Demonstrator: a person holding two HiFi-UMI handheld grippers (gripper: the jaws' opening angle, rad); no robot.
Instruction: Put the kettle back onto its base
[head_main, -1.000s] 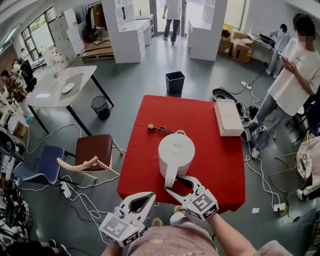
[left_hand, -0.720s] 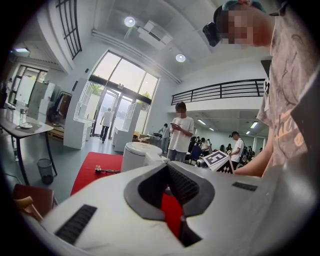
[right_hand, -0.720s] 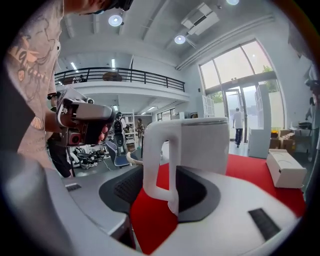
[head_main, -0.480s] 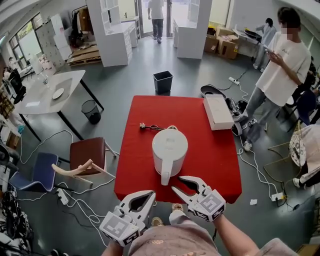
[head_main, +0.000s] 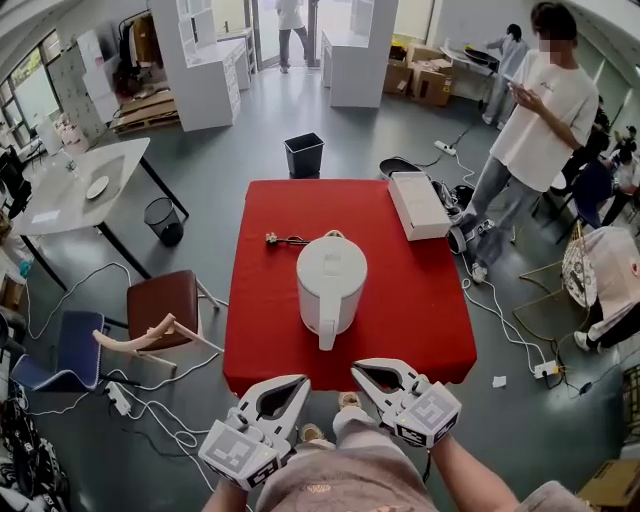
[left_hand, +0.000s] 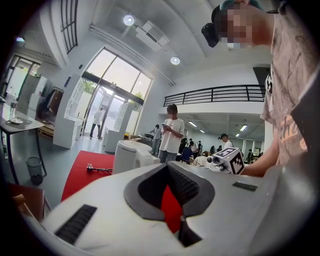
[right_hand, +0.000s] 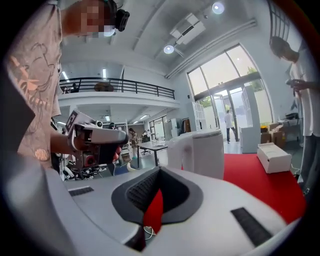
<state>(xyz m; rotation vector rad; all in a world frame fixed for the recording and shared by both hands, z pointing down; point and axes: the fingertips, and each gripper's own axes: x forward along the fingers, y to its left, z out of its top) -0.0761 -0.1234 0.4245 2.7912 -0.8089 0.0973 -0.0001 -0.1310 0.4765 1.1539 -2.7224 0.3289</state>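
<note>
A white kettle (head_main: 330, 272) stands upright in the middle of the red table (head_main: 425, 310), its handle (head_main: 325, 335) pointing toward me. A black cord with a plug (head_main: 274, 238) lies at its far left side. No separate base shows. My right gripper (head_main: 357, 368) hovers just off the table's near edge, short of the handle; its jaws have just been closing and are shut with nothing between them. My left gripper (head_main: 301, 382) is beside it, also shut and empty. The kettle (left_hand: 131, 156) shows ahead in the left gripper view, and the kettle (right_hand: 200, 152) in the right gripper view.
A white box (head_main: 418, 205) lies on the table's far right corner. A black bin (head_main: 303, 155) stands beyond the table, a brown chair (head_main: 165, 310) to its left. A person (head_main: 530, 130) stands at the right. Cables (head_main: 510, 330) trail over the floor.
My right gripper was open around the kettle's handle; it has pulled back toward me, risen a little, and shut empty. The kettle stays put. My left gripper has barely shifted.
</note>
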